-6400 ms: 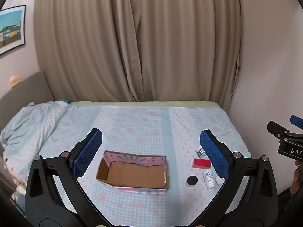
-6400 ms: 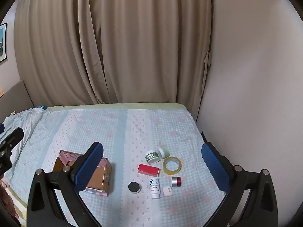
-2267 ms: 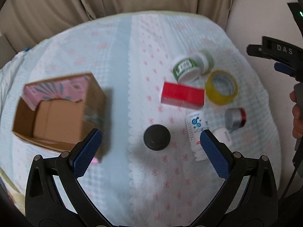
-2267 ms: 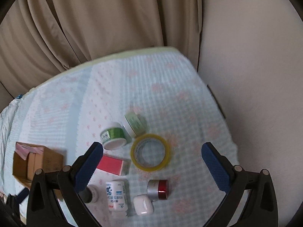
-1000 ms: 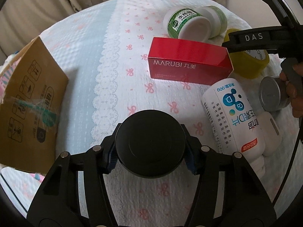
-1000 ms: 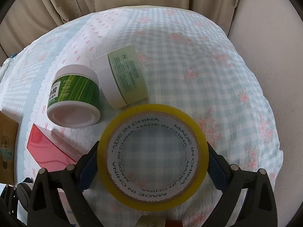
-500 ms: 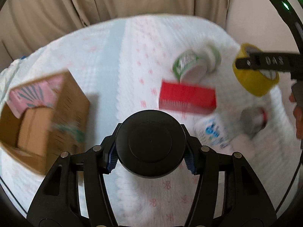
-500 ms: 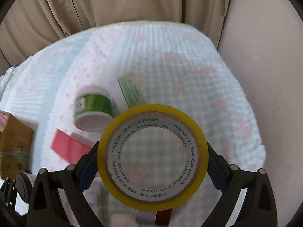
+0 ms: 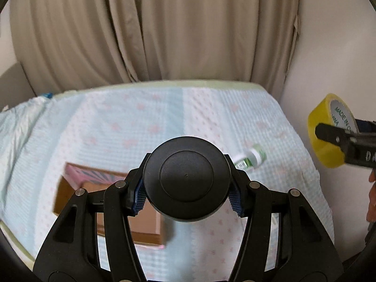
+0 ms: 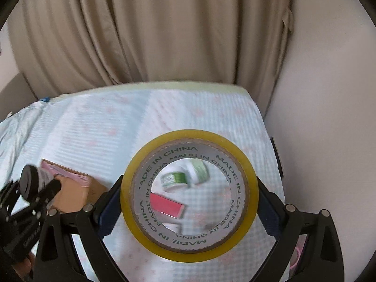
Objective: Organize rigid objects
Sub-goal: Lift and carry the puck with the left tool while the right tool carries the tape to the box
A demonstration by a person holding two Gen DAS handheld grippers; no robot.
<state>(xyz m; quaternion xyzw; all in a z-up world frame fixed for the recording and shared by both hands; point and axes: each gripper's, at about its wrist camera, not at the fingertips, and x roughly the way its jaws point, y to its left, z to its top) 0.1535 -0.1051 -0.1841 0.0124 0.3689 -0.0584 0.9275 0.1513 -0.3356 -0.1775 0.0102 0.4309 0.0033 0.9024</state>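
Left wrist view: my left gripper [image 9: 186, 192] clamps the black round lid [image 9: 186, 179]; the cardboard box [image 9: 103, 202] lies below, left.

Right wrist view: my right gripper [image 10: 189, 201] clamps the yellow tape roll [image 10: 244, 164]; green jars [image 10: 175, 178] and the red box [image 10: 166, 204] lie beyond on the bed [image 10: 94, 127].

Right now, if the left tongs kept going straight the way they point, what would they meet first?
Probably the open cardboard box on the bed. The left tongs, gripping a black lid, aim down toward it, though the lid hides the exact line and depth is unclear.

Black tongs [image 9: 187, 199], blue ribbed pads [image 9: 139, 197], silver screws, possibly white lettering
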